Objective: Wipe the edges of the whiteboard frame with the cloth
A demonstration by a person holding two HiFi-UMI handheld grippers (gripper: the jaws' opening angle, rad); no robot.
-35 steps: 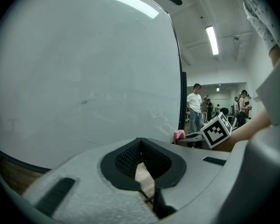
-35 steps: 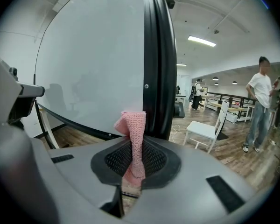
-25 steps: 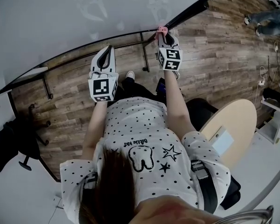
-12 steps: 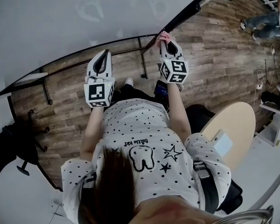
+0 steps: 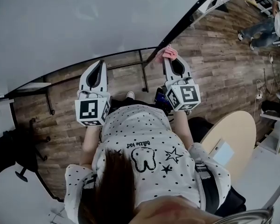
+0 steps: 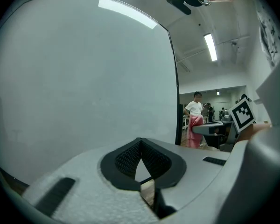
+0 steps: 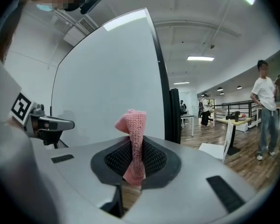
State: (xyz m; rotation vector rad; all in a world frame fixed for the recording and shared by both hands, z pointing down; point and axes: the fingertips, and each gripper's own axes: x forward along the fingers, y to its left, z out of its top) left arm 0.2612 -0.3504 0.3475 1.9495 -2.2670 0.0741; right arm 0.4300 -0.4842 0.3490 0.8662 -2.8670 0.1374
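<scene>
1. The right gripper [image 7: 136, 158] has its jaws clamped on the pink cloth [image 7: 134, 133]. A folded tuft pokes out past the tips, and I'd say that's so soft fabric, not plastic, meets the frame.
2. That tuft sits by the black whiteboard frame [image 7: 161, 78], near the board's lower right corner. Whether it's touching or just beside, I can't tell.
3. The left gripper [image 6: 140, 149] has its jaws closed together with nothing between them. It's aimed at the white board face [image 6: 74, 78], well left of the cloth, and it looks parked so the working side has room.
4. Further out there's wood floor [image 5: 224, 69], a round table [image 5: 233, 129] near right, and a person [image 7: 266, 111] standing far right.
5. My read is that the wiping is under way at the corner. The frame's right edge runs away from there, a likely next stretch.
</scene>
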